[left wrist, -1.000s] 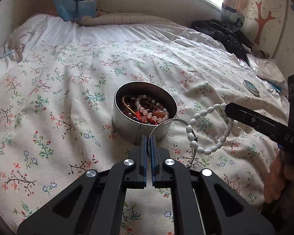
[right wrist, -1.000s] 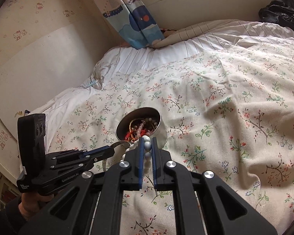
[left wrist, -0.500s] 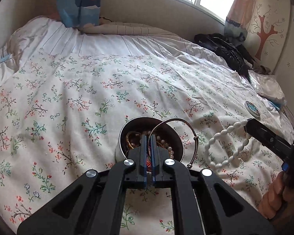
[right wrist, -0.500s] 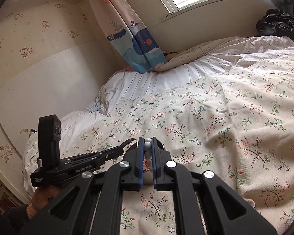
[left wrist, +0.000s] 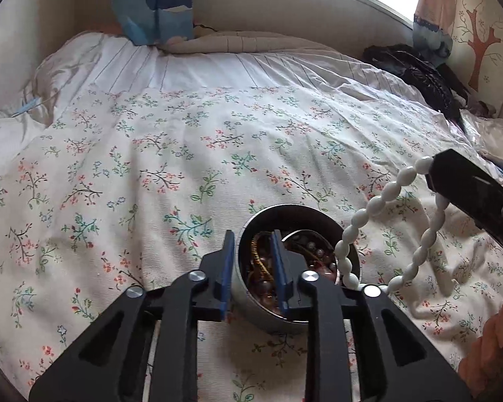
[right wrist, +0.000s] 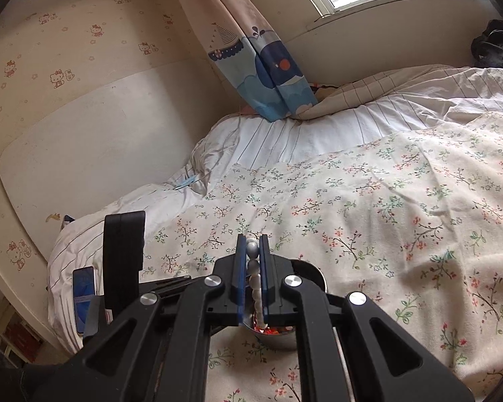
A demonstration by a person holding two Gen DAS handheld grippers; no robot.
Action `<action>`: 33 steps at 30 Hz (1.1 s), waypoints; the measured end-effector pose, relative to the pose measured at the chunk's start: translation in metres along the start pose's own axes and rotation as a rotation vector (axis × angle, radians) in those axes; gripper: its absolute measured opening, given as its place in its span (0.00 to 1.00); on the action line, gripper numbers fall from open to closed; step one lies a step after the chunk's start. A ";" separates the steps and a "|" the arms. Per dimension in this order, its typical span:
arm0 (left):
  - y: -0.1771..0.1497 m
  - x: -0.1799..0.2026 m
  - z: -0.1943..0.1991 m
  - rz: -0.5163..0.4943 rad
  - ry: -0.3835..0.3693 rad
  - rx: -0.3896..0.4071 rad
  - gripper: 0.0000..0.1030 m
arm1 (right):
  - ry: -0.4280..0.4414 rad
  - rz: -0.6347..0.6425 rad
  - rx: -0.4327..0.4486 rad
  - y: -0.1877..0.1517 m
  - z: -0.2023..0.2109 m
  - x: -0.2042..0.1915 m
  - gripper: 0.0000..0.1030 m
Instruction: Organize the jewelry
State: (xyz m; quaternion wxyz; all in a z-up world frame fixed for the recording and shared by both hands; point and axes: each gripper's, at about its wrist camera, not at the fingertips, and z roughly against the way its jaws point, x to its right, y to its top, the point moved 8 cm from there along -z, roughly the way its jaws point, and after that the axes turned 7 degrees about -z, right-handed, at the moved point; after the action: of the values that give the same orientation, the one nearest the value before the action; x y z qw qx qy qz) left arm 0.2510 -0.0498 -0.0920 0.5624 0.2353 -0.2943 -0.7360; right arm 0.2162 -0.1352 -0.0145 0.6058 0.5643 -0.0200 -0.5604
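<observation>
A round metal tin [left wrist: 286, 206] full of mixed beads and chains stands on the floral bedspread [left wrist: 184, 154]. My left gripper [left wrist: 251, 261] hangs just over the tin's left side. Its jaws are opening and nothing is gripped between the blue pads. A thin silver bangle [left wrist: 313, 233] lies inside the tin on top of the other jewelry. My right gripper [right wrist: 253, 251] is shut on a white bead bracelet [right wrist: 256, 288]. The white bead bracelet [left wrist: 369, 207] dangles as a loop to the right of the tin and slightly above it. In the right wrist view the tin [right wrist: 315, 273] is mostly hidden under the fingers.
A black garment [left wrist: 419, 73] lies at the bed's far right corner. A blue curtain [left wrist: 154, 3] hangs at the head of the bed. A phone [right wrist: 84, 298] sits at the left bed edge. A person's hand [left wrist: 486, 351] holds the right tool.
My left gripper has opened and let go of the silver bangle, which now lies in the tin. My right gripper has carried the white bracelet closer to the tin.
</observation>
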 end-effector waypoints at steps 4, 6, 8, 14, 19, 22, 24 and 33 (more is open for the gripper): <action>0.001 -0.019 0.012 0.011 0.098 0.034 0.56 | -0.027 0.004 -0.087 -0.011 -0.033 0.002 0.21; 0.001 -0.027 0.018 0.013 0.144 0.048 0.66 | -0.083 -0.007 -0.110 -0.018 -0.043 0.012 0.51; 0.001 -0.032 0.024 0.009 0.178 0.060 0.77 | -0.084 -0.006 -0.112 -0.020 -0.040 0.014 0.51; -0.003 -0.034 0.035 0.009 0.207 0.068 0.93 | -0.224 0.047 -0.125 -0.034 -0.016 0.019 0.71; -0.023 -0.032 0.034 0.032 0.156 0.003 0.93 | -0.410 0.123 -0.098 -0.051 0.020 0.022 0.91; -0.037 -0.039 0.041 0.082 0.129 -0.006 0.93 | -0.478 0.143 -0.087 -0.066 0.042 0.025 0.93; -0.046 -0.043 0.050 0.113 0.100 0.015 0.93 | -0.512 0.130 -0.087 -0.074 0.053 0.029 0.93; -0.073 -0.041 0.088 0.125 0.103 0.075 0.93 | -0.572 0.035 0.002 -0.080 0.095 0.035 0.93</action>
State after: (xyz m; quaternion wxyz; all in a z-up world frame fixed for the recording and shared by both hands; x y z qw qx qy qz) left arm 0.1513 0.0189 -0.0792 0.6125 0.2749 -0.3067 -0.6747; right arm 0.1147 -0.2019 -0.0577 0.5847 0.3835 -0.2001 -0.6863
